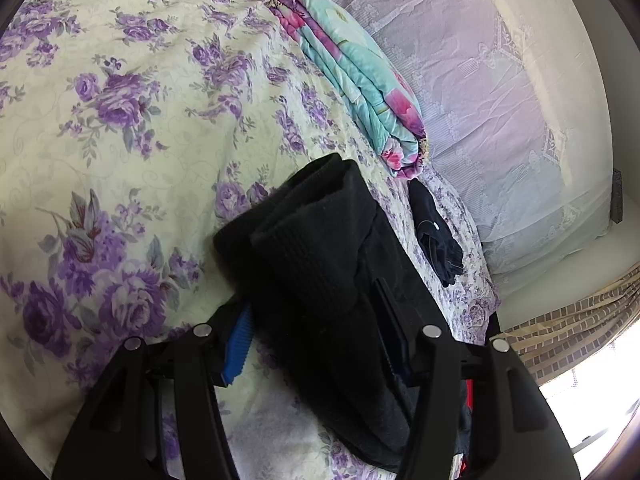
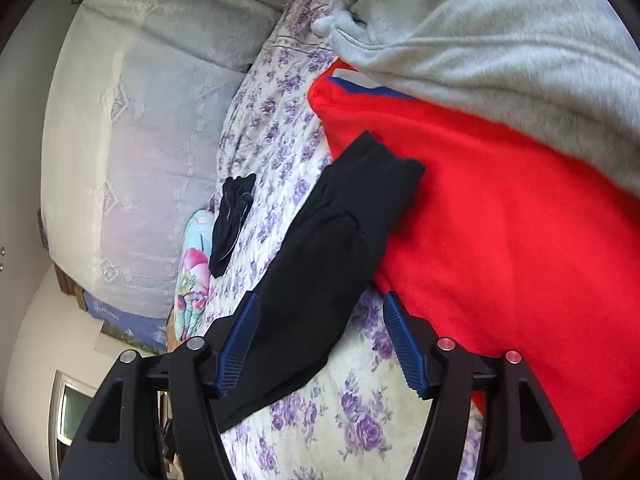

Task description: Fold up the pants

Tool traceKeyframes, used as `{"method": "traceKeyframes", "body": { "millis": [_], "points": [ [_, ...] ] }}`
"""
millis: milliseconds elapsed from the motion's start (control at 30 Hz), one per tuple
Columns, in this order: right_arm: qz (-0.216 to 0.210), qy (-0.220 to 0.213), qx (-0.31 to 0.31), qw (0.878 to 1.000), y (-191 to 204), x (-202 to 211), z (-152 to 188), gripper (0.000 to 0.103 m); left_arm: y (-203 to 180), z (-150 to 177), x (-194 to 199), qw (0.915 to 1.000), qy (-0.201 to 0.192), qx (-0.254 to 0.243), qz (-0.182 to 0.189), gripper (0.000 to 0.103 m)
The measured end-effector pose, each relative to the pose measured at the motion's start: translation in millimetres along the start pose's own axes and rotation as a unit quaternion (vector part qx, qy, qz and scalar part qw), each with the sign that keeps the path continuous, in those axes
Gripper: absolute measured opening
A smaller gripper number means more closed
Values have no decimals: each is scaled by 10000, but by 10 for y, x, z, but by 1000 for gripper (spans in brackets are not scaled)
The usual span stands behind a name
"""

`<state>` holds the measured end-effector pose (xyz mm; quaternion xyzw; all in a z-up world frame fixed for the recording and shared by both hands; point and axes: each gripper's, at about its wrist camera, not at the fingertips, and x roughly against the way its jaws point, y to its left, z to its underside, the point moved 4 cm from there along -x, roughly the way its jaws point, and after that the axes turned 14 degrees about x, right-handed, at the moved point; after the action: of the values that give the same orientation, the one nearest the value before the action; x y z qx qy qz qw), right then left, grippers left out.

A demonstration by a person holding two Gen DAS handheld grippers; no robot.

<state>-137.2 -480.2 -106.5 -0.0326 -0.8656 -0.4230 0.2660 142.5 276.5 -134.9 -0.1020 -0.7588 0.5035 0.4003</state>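
Two grippers working black pants on a flowered bedspread.

The left gripper [image 1: 316,340] is standing about half open with the black pants [image 1: 320,248] bunched thickly between its fingers; whether the blue pads [image 1: 237,354] are pressing the cloth I cannot tell. The right gripper [image 2: 320,344] is gaping wide, its ribbed pads clear of the fabric, the pants [image 2: 320,248] lying just beside its left finger and holding nothing. The pants are stretching across the bedspread [image 2: 360,420], their far end overlapping a red garment [image 2: 500,240] under a grey one [image 2: 500,32]. A small dark item [image 2: 232,220] and a folded turquoise quilt [image 1: 360,76] are lying nearby.
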Motion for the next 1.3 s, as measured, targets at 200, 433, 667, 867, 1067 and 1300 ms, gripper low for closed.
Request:
{"method": "traceKeyframes", "body": {
  "millis": [200,433,667,867,1067,1300],
  "points": [
    [-129,-5,-219,9997,50,-220,-150,66,-67,-3,-66,9997,141,-30,-194,65],
    [33,-102,125,9999,129,-475,-318,36,-193,25,-165,9987,174,-116,-461,80],
    [-472,-208,199,9985,367,-544,-589,14,-193,-101,-160,9986,428,134,-287,30],
    [-910,-417,839,9914,1060,-488,-1025,14,-929,-283,271,9983,11,-545,190,27],
    [-942,-161,699,9930,928,-777,-890,14,-1009,-536,741,9975,-457,-496,198,36],
    [-626,381,172,9972,234,-1117,-447,17,355,-621,233,9947,16,748,-708,46]
  ]
}}
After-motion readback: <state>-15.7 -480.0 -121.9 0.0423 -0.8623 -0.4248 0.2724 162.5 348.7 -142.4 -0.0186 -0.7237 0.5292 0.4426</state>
